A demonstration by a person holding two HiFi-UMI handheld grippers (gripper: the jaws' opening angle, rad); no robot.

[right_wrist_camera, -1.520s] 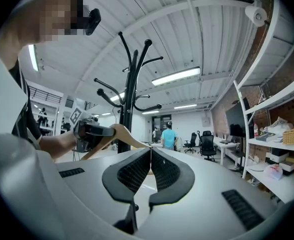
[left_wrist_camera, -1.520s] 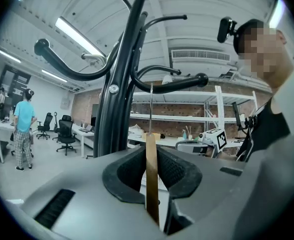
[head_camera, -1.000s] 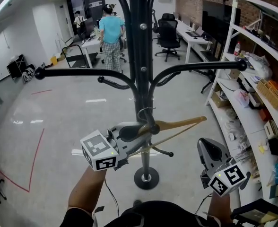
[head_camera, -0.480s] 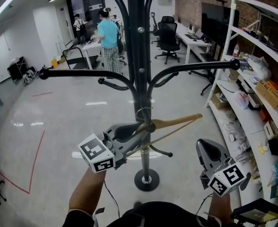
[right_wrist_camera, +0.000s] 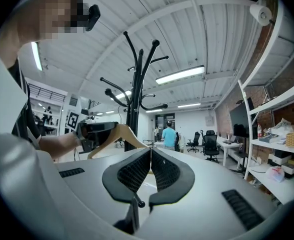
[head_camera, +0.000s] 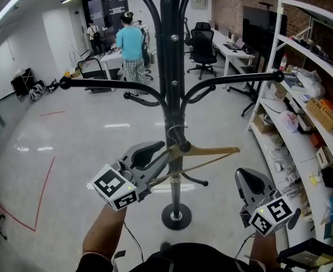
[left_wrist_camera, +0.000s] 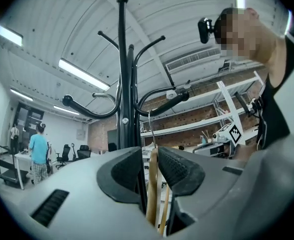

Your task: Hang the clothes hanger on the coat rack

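A black coat rack (head_camera: 172, 67) with curved arms rises right in front of me; it also shows in the left gripper view (left_wrist_camera: 122, 89) and the right gripper view (right_wrist_camera: 136, 84). My left gripper (head_camera: 161, 154) is shut on a wooden clothes hanger (head_camera: 212, 150), whose wire hook (head_camera: 175, 134) sits against the rack's pole, below the arms. Between the left jaws the hanger's wood (left_wrist_camera: 152, 189) is pinched. The hanger (right_wrist_camera: 112, 136) shows in the right gripper view too. My right gripper (head_camera: 250, 181) hangs low at the right, shut and holding nothing.
White shelves (head_camera: 302, 89) full of items run along the right. The rack's round base (head_camera: 175, 214) stands on the floor below. A person in a blue shirt (head_camera: 131, 44) stands far back by desks and black office chairs (head_camera: 201, 38). Red tape (head_camera: 39, 191) marks the floor at left.
The left gripper has lifted the hanger slightly and levelled it, bringing its hook up along the pole. The right gripper has stayed put.
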